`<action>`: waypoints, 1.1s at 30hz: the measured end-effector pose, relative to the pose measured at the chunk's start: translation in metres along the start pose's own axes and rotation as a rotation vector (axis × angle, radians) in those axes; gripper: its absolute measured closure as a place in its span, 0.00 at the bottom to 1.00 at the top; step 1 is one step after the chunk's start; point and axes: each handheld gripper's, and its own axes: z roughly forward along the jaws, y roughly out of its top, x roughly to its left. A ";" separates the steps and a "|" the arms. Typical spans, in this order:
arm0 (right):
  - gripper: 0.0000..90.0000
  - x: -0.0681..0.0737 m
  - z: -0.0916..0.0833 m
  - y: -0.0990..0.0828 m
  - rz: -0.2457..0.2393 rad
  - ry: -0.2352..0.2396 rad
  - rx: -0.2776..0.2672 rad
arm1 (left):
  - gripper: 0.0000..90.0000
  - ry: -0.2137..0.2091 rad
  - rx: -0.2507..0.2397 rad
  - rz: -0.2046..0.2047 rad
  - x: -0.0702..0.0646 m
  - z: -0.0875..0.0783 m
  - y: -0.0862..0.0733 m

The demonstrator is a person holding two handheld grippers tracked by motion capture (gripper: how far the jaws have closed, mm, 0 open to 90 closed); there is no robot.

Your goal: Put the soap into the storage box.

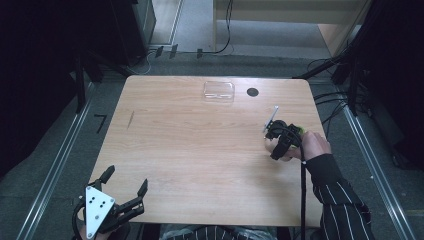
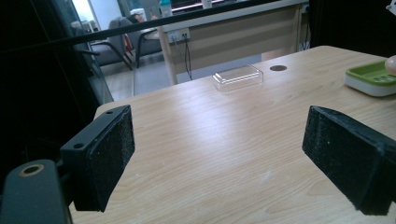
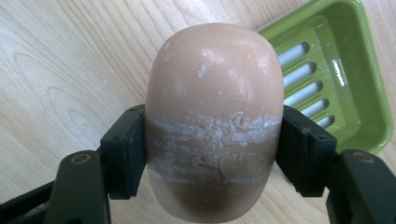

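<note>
Right gripper view: right gripper (image 3: 214,140) fingers (image 3: 123,151) clamped on peach soap bar (image 3: 215,112), green soap dish (image 3: 348,70) just beyond. Left gripper (image 2: 217,154) fingers (image 2: 105,154) wide over bare bench (image 2: 210,135).

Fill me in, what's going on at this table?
A person works a hand-held gripper in each hand. The right gripper is shut on a tan bar of soap, scuffed white where the pads press, and holds it just beside a green slatted soap dish. The left gripper rests open at the near left corner of the wooden table, gripping nothing. A clear plastic lid lies at the far edge, apart from both.
</note>
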 end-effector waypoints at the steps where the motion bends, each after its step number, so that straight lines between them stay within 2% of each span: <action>1: 0.37 -0.002 0.000 0.000 0.002 0.002 -0.001 | 0.11 0.000 -0.001 0.000 0.000 0.000 0.000; 14: 0.37 -0.017 -0.002 -0.003 0.006 -0.011 -0.010 | 0.11 -0.002 0.001 0.001 0.000 0.000 0.000; 33: 0.37 -0.037 0.000 0.002 -0.056 -0.036 -0.007 | 0.11 -0.001 0.007 -0.003 0.001 0.001 0.000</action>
